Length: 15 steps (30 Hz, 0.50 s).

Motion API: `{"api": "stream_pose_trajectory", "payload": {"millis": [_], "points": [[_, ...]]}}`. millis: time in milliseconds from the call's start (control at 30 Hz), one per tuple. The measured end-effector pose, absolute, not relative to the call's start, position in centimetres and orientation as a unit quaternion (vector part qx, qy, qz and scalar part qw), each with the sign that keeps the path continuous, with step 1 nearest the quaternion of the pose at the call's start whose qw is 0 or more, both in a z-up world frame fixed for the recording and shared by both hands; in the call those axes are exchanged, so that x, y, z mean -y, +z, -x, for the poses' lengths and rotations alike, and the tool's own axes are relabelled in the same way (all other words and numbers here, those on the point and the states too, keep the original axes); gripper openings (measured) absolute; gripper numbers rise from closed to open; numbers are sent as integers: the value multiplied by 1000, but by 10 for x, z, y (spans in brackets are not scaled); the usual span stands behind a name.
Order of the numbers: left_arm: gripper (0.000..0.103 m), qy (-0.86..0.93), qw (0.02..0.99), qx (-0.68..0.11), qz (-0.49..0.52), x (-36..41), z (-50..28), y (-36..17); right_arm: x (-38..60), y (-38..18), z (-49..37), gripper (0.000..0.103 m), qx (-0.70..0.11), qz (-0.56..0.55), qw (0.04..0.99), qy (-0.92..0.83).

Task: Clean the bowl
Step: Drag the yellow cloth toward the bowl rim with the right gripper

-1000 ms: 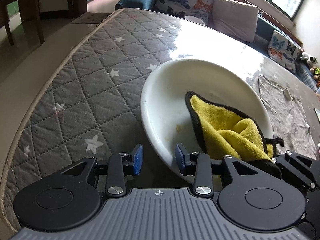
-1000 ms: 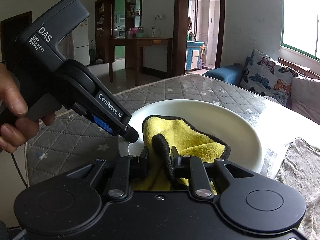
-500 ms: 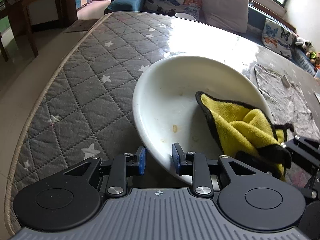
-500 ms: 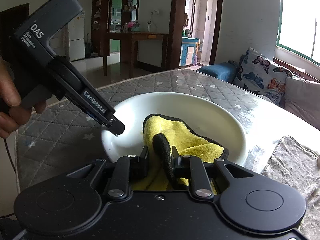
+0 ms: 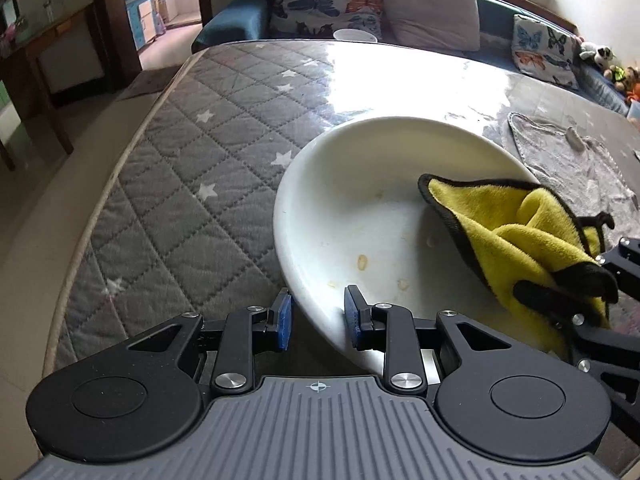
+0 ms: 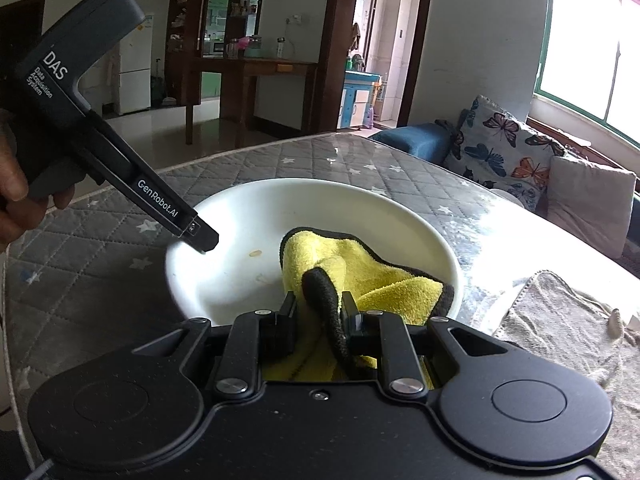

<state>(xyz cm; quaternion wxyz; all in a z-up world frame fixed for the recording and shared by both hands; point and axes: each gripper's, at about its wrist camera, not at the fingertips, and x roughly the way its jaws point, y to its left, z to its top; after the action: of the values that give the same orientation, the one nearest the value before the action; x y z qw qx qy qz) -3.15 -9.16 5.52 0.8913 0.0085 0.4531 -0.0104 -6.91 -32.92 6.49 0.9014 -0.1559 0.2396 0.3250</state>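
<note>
White bowl (image 5: 360,216): shallow and wide, on a grey quilted star-print table cover (image 5: 192,200), its near rim tilted up off the cover. Small yellowish food specks (image 5: 362,263) dot the inside.

Left gripper (image 5: 318,312): blue pads clamped on the bowl's near rim, one pad outside and one inside.

Right gripper (image 6: 319,316): jaws closed on a bunched yellow microfibre cloth with black edging (image 6: 360,276), which lies inside the bowl on its right half.

Left wrist view only: the blue pads on the rim; three or four specks on the bowl floor; the right gripper's black fingers (image 5: 560,304) coming in from the right edge with the cloth (image 5: 520,232); a white cup (image 5: 354,35) at the table's far edge; plush toys (image 5: 600,56) on the sofa at far right.

Right wrist view only: the left gripper's dark body (image 6: 80,92) seen from the side, its tip (image 6: 202,236) at the bowl's left rim (image 6: 180,248); a person's hand (image 6: 16,192) wrapped round the handle; a wooden table (image 6: 256,68), a white fridge (image 6: 134,76) and shelving in the room behind.

Both views: butterfly-print cushions (image 6: 500,148), a plain beige cushion (image 5: 432,8), and a grey rag (image 6: 560,320) on the table right of the bowl.

Writing, right wrist view: "DAS" with "Data Acquisition System" beneath on the housing; "GenRobot.AI" along the finger.
</note>
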Motion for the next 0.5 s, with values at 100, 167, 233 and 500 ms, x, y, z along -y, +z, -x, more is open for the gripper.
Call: {"api": "stream_pose_trajectory", "payload": {"millis": [100,167,233,500], "points": [[30,-15,893,-450,-21,92,32,55,329,63,66,22,-241,155,903,320],[31,-17,893,-448,-29,94,33,54,329,61,62,22,-243,154,904,316],[31,-17,894,-447,-32,95,33,53,328,59,58,22,-247,152,904,314],[32,-20,893,-448,-36,96,32,53,328,53,45,22,-255,149,905,305]]}}
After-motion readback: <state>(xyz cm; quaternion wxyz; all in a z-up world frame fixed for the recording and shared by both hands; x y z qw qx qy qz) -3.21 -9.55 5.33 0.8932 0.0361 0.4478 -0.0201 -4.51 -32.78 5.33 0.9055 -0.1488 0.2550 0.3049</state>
